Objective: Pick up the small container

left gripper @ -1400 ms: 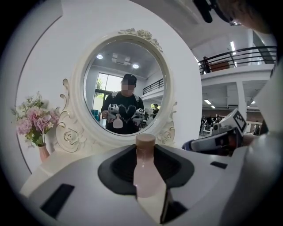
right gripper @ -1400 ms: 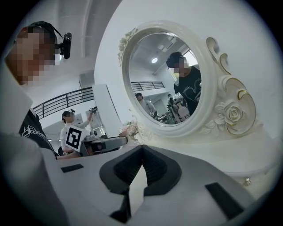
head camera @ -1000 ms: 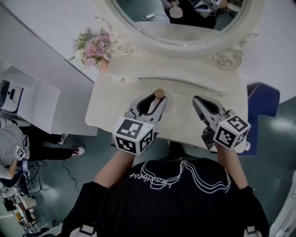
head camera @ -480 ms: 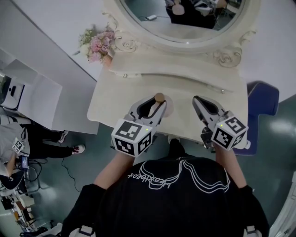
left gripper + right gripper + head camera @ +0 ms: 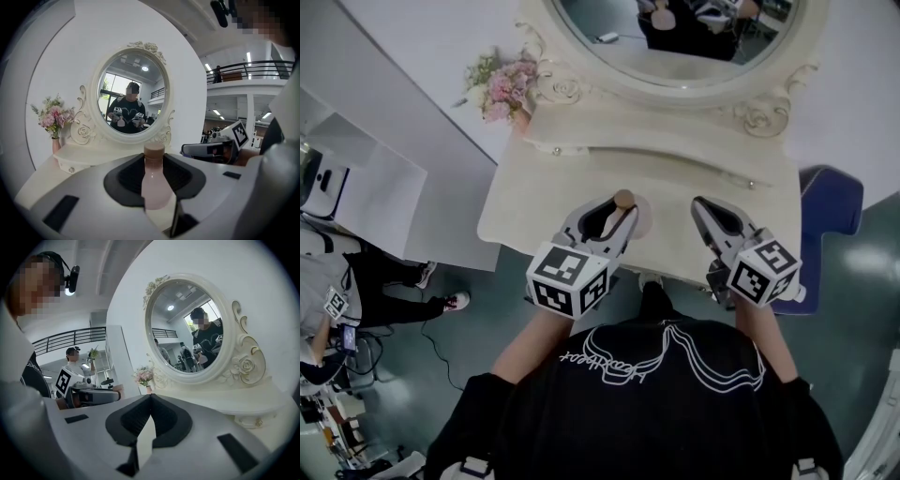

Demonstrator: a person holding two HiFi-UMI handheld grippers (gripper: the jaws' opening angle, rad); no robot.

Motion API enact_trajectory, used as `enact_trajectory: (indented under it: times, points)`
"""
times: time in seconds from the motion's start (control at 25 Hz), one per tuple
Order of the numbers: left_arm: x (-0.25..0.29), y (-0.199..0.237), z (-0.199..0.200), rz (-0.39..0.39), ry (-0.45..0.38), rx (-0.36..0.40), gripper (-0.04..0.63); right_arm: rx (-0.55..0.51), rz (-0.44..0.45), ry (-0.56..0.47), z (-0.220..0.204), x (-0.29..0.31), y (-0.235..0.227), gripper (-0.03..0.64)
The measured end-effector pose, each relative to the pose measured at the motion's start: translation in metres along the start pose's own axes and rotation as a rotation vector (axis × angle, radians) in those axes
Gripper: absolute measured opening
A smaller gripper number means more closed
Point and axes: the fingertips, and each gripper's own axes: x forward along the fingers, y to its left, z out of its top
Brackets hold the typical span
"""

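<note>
Over the near part of the vanity table (image 5: 525, 206), the left gripper (image 5: 619, 214) is pinching its fingers (image 5: 93, 197) partway closed on the small pink bottle (image 5: 154, 185), holding it upright by the body for lifting. Farther right, the right gripper (image 5: 705, 208) is idling empty, fingers together.

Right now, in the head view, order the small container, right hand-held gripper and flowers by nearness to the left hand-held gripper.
1. The small container, gripped between the left hand-held gripper's jaws.
2. The right hand-held gripper, alongside on the right.
3. The flowers, far off at the back left.
</note>
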Motion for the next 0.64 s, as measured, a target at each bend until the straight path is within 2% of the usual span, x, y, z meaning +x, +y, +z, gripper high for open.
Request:
enact_trajectory:
  times: [0.64]
  points:
    - [0.0056, -0.0028, 0.0021, -0.016, 0.003, -0.009, 0.125, 0.017, -0.019, 0.010, -0.0025, -0.0024, -0.0050, 0.005]
